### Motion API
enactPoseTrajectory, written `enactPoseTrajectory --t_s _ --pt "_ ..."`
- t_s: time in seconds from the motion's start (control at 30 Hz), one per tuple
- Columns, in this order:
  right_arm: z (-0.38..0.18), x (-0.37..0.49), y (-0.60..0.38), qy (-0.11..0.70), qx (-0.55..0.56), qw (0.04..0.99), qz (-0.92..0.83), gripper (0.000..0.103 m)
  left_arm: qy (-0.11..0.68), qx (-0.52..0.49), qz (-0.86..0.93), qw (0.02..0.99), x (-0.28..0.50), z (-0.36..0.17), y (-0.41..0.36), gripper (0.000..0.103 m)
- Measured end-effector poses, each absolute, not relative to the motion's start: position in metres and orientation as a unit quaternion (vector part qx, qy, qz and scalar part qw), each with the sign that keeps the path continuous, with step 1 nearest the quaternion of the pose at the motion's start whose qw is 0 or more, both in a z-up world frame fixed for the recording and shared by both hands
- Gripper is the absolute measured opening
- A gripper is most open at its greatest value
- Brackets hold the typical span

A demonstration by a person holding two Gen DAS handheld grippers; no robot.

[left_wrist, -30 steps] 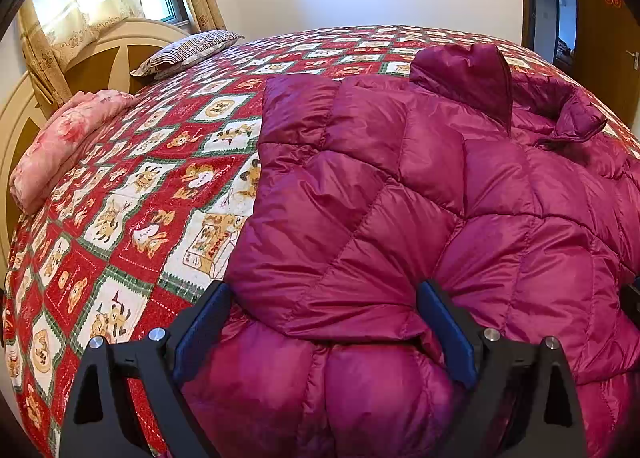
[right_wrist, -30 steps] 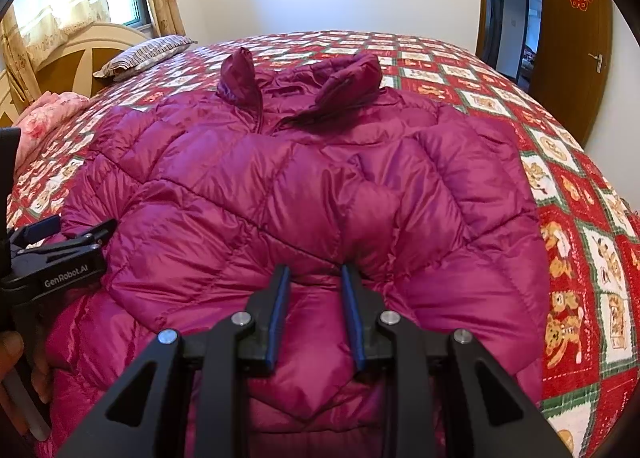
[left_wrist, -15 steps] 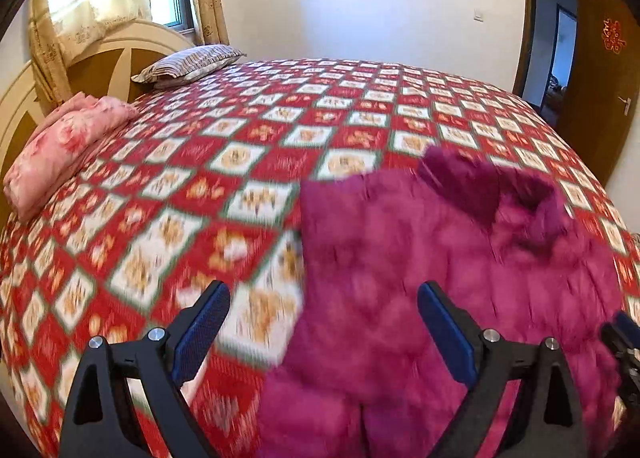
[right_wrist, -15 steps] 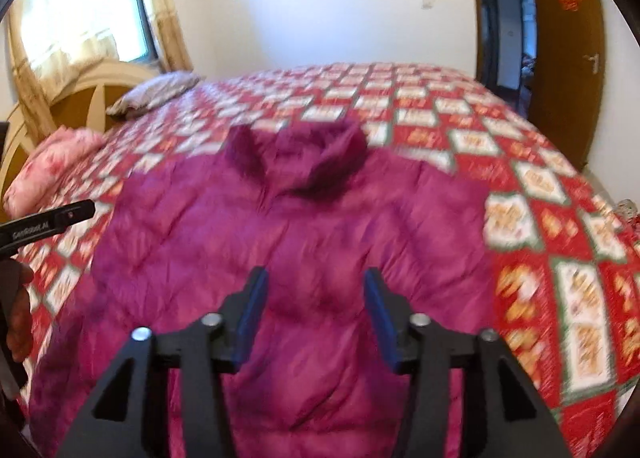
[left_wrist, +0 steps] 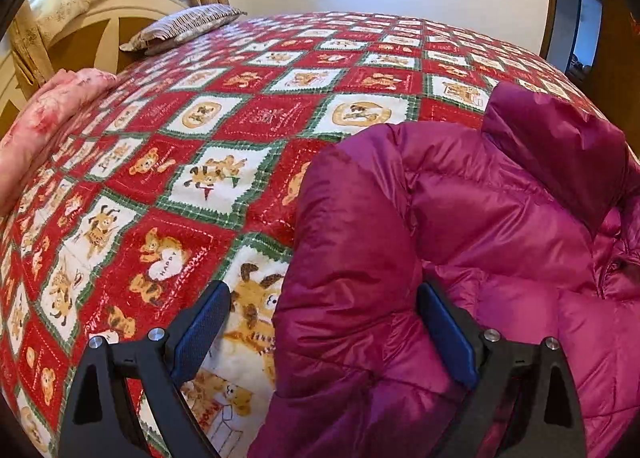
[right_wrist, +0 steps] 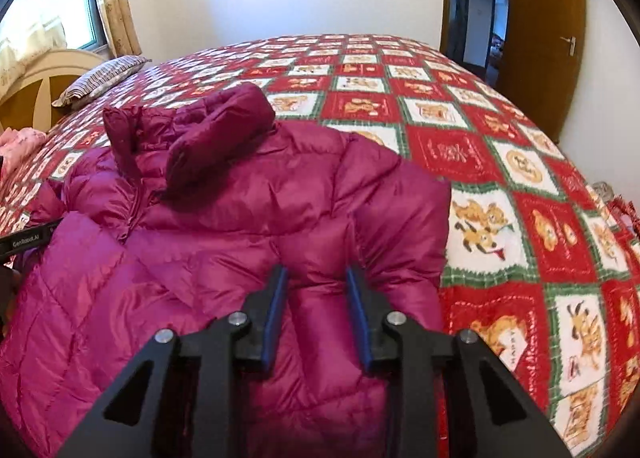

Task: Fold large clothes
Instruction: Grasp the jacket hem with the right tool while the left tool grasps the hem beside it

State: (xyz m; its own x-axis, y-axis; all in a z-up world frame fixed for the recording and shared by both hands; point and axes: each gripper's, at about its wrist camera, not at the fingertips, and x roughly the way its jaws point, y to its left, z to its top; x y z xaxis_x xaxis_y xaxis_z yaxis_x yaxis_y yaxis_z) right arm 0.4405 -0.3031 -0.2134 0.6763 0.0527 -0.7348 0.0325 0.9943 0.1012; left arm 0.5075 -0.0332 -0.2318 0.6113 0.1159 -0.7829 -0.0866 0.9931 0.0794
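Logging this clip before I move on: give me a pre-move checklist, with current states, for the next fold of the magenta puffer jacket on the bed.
1. Left claw open around the jacket's left shoulder edge: ok, wide open, fabric between the fingers, not pinched.
2. Right claw gripping fabric: cannot tell; the jaws stand narrowly apart with a ridge of the jacket between them, contact unclear.
3. Jacket lying flat: not ok, puffy and wrinkled, collar bunched upright.
4. Bedspread free beyond the collar for folding: ok.
5. Striped pillow and pink bedding apart from the jacket: ok.
6. Sleeves' position: cannot tell, no sleeve is clearly distinguishable.
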Motion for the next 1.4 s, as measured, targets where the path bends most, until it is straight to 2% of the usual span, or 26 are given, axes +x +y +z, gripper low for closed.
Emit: enactPoseTrajectory --t_s 0.6,0.73,0.83,0.9,0.97,1.13,1.27,1.4 --pt "-0.22 0.444 -0.303 0.405 0.054 0.913 0.001 0.035 0.424 0.056 0.085 0.9 0.506 -0.236 -0.046 0.098" --pt "-0.219 0.444 -0.301 0.408 0.047 0.912 -0.001 0.035 0.45 0.063 0.08 0.887 0.511 -0.227 -0.045 0.098" --pt "-0.202 0.442 -0.307 0.417 0.048 0.907 0.009 0.043 0.433 0.041 0.08 0.897 0.508 -0.184 -0.038 0.098" --pt "-0.179 0.437 -0.313 0.39 0.059 0.919 0.01 0.065 0.404 0.017 0.045 0.914 0.512 -0.147 -0.04 0.098" --pt "-0.16 0.441 -0.319 0.368 0.068 0.927 0.003 0.072 0.401 0.01 0.029 0.916 0.525 -0.129 -0.047 0.098" --pt "-0.136 0.488 -0.31 0.369 0.066 0.927 0.012 0.072 0.42 0.009 0.01 0.908 0.573 -0.124 -0.082 0.098" --pt "-0.136 0.531 -0.293 0.386 0.044 0.921 0.027 0.08 0.441 0.053 0.004 0.896 0.609 -0.143 -0.119 0.098" --pt "-0.146 0.563 -0.28 0.405 0.028 0.913 0.041 0.08 0.459 0.07 -0.002 0.885 0.63 -0.166 -0.133 0.098"
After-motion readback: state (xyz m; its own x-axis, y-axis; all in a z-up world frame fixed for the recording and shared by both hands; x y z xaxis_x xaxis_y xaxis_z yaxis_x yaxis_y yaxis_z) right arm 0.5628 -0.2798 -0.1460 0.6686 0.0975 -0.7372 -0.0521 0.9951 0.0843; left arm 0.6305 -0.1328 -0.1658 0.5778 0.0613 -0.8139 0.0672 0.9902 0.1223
